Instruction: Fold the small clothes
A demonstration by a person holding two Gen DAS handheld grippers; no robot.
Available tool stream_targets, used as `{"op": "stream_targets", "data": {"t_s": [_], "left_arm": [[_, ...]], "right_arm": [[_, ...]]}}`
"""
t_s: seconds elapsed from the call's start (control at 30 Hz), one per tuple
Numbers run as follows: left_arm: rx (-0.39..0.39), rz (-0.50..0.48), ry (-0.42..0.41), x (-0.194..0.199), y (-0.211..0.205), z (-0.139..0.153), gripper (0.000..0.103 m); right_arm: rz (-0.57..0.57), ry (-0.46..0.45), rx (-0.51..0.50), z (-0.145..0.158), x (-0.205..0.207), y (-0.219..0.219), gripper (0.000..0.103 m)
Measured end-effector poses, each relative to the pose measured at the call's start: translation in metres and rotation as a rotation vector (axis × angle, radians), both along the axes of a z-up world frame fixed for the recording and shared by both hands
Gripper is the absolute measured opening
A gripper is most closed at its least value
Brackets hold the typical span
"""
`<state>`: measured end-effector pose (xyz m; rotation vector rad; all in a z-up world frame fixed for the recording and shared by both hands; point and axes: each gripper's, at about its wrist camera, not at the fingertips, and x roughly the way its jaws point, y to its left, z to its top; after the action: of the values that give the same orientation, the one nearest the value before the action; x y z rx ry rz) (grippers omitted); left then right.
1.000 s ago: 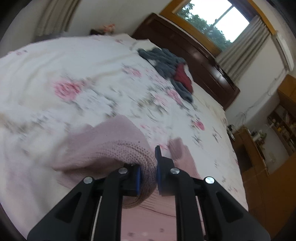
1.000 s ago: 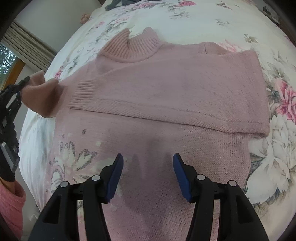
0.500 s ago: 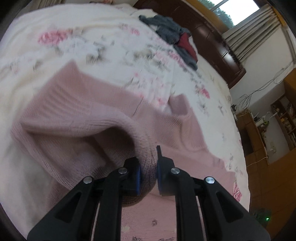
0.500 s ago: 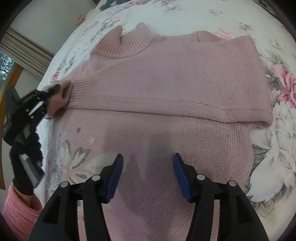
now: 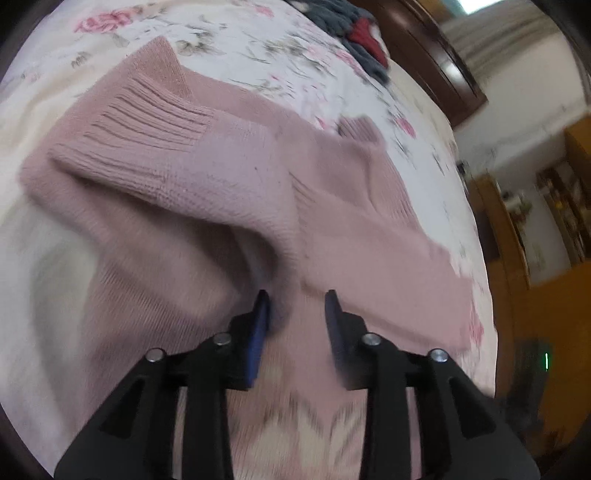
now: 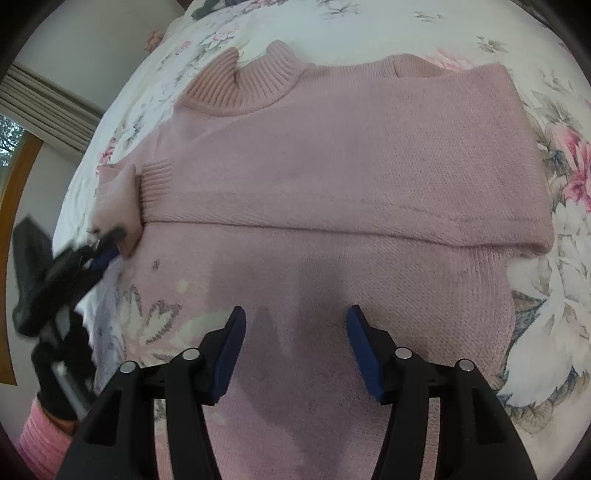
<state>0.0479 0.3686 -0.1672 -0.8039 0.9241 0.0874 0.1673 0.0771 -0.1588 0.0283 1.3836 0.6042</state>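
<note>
Floral bedding covers the bed [image 6: 565, 229] on which the pink sweater [image 6: 332, 177] lies spread, collar toward the far side and one sleeve already folded straight across the chest, its ribbed cuff [image 6: 157, 179] ending near the sweater's left edge. A pile of dark clothes [image 5: 354, 26] sits well apart near the headboard. The left gripper [image 5: 295, 314] hovers low over the second sleeve [image 5: 177, 162], which lies bunched over the left side of the sweater, jaws parted and holding nothing; the right gripper [image 6: 295, 343] hangs above the lower body of the sweater with jaws wide and empty. To do this step well, the bunched sleeve probably needs smoothing so that it lies flat and parallel to the first, with no ridge underneath, before the hem is brought up; a grasp on the knit edge rather than mid-fabric should keep the soft wool from dragging. Compared with half a second earlier, the left jaws, then pinched on the sleeve, have opened and let it drop onto the sweater, while the right gripper has stayed open over the same spot.
</note>
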Motion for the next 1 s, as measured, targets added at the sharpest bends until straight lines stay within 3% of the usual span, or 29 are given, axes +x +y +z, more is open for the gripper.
{"op": "stream_targets", "data": {"t_s": [0.1, 0.23, 0.4, 0.5, 0.63, 0.7, 0.83, 0.93, 0.97, 1.0], "left_arm": [[0.057, -0.033, -0.018, -0.027, 0.006, 0.017, 0.032], [0.196, 0.038, -0.029, -0.040, 0.042, 0.041, 0.032], [0.284, 0.152, 0.007, -0.017, 0.091, 0.052, 0.033], [0.313, 0.132, 0.076, 0.003, 0.102, 0.038, 0.033], [0.329, 0.071, 0.200, 0.016, 0.103, 0.004, 0.033], [0.345, 0.059, 0.189, 0.015, 0.102, -0.002, 0.033], [0.211, 0.121, 0.105, -0.005, 0.119, 0.009, 0.041], [0.212, 0.166, 0.071, -0.020, 0.123, 0.021, 0.047], [0.213, 0.170, 0.066, -0.022, 0.123, 0.022, 0.047], [0.207, 0.176, 0.063, -0.025, 0.124, 0.025, 0.047]], "right_arm": [[0.026, -0.002, 0.038, 0.011, 0.004, 0.018, 0.058], [0.090, 0.006, 0.097, 0.028, 0.014, 0.068, 0.058], [0.149, 0.033, 0.124, 0.036, 0.021, 0.129, 0.058], [0.158, 0.107, 0.165, 0.030, 0.026, 0.157, 0.058], [0.171, 0.177, 0.169, 0.017, 0.030, 0.190, 0.058], [0.176, 0.202, 0.174, 0.010, 0.030, 0.203, 0.059], [0.173, 0.266, 0.210, -0.003, 0.028, 0.220, 0.063], [0.163, 0.312, 0.222, -0.018, 0.028, 0.233, 0.063], [0.164, 0.327, 0.232, -0.022, 0.028, 0.235, 0.058], [0.165, 0.335, 0.239, -0.025, 0.027, 0.237, 0.042]]}}
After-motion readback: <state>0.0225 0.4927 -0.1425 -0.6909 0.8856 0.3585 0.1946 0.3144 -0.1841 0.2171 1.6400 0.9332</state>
